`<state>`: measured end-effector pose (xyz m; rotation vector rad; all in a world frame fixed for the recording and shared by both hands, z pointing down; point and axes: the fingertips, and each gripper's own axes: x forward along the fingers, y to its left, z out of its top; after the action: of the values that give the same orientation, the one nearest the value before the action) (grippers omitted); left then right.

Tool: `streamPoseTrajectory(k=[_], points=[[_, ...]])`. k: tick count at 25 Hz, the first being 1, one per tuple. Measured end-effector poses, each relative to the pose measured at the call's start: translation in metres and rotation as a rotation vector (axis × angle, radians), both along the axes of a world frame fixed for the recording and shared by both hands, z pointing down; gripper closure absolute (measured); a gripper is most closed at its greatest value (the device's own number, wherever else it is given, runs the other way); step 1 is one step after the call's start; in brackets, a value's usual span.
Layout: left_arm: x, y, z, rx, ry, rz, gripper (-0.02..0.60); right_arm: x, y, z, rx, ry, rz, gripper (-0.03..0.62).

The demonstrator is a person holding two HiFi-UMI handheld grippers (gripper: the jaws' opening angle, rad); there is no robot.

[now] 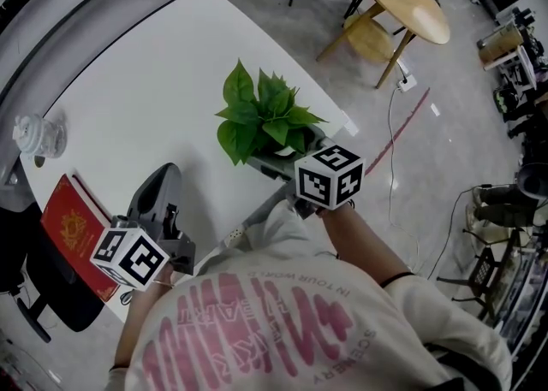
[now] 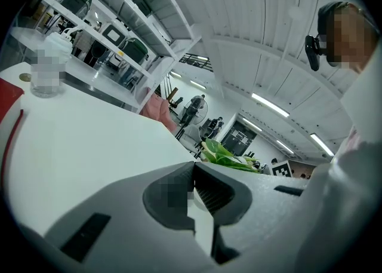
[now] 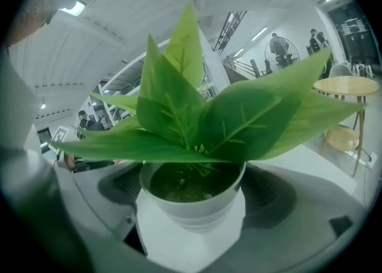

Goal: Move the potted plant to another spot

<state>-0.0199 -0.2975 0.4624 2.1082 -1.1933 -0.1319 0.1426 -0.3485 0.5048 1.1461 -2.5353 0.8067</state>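
The potted plant, with broad green leaves in a small white pot, stands near the right edge of the white table. My right gripper reaches in from the near side, and its grey jaws sit against both sides of the pot, shut on it. In the right gripper view, the right gripper has the leaves filling the picture above the pot. My left gripper rests low over the table's front left, jaws together and holding nothing. In the left gripper view, the left gripper looks across the table toward the plant.
A red book lies at the table's front left corner, and a glass jar stands at the left edge. A round wooden table stands on the floor beyond the right edge. A black chair sits below the book.
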Motion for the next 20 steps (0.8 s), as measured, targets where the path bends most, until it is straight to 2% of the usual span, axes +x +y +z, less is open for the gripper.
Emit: streamPoseTrajectory(k=[20], points=[[0.0086, -0.0041, -0.0082, 0.015, 0.018, 0.01, 0.578, -0.0006, 0.0075, 0.0087, -0.007, 0.055, -0.021, 0.072]])
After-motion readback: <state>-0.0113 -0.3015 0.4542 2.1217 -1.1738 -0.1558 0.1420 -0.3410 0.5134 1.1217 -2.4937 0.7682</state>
